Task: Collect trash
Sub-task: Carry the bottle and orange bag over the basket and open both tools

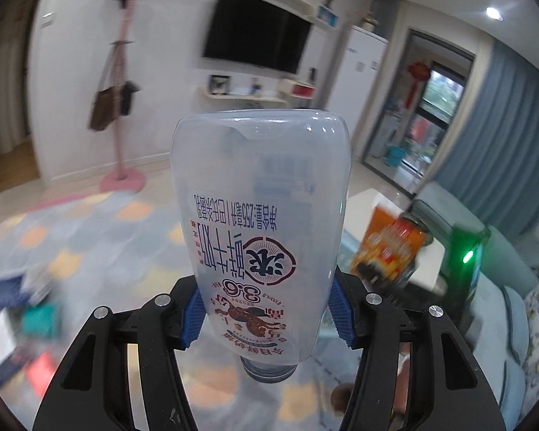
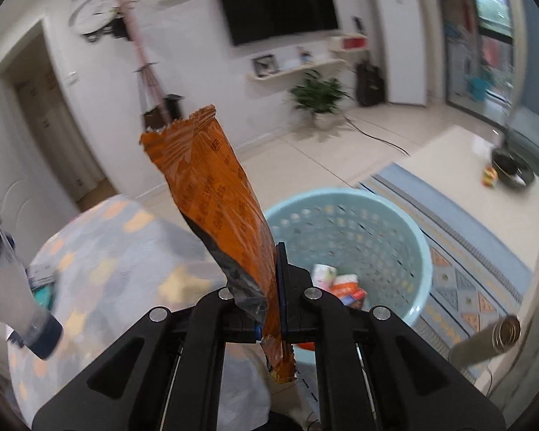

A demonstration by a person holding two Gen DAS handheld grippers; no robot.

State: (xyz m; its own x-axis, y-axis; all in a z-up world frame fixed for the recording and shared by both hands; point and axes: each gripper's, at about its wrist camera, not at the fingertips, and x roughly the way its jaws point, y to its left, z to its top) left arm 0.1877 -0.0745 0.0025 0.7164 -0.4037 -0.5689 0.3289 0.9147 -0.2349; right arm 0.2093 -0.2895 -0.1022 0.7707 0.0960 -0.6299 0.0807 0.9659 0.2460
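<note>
My left gripper (image 1: pixel 267 314) is shut on a translucent plastic milk bottle (image 1: pixel 262 215), held upside down with its cap toward the camera, high above the rug. The same bottle shows at the left edge of the right wrist view (image 2: pixel 14 301). My right gripper (image 2: pixel 269 309) is shut on an orange snack wrapper (image 2: pixel 215 194) that sticks up between the fingers. It hangs just left of and above a light blue perforated basket (image 2: pixel 395 215), which holds several small packets (image 2: pixel 337 283). The orange wrapper also appears blurred in the left wrist view (image 1: pixel 388 244).
A patterned rug (image 2: pixel 107 251) covers the floor, with books and items scattered on it (image 1: pixel 25 309). A pale low table (image 2: pixel 485 165) carries a dark bowl (image 2: pixel 512 165). A metal cylinder (image 2: pixel 488 341) lies at the right. A sofa (image 1: pixel 514 305) stands right.
</note>
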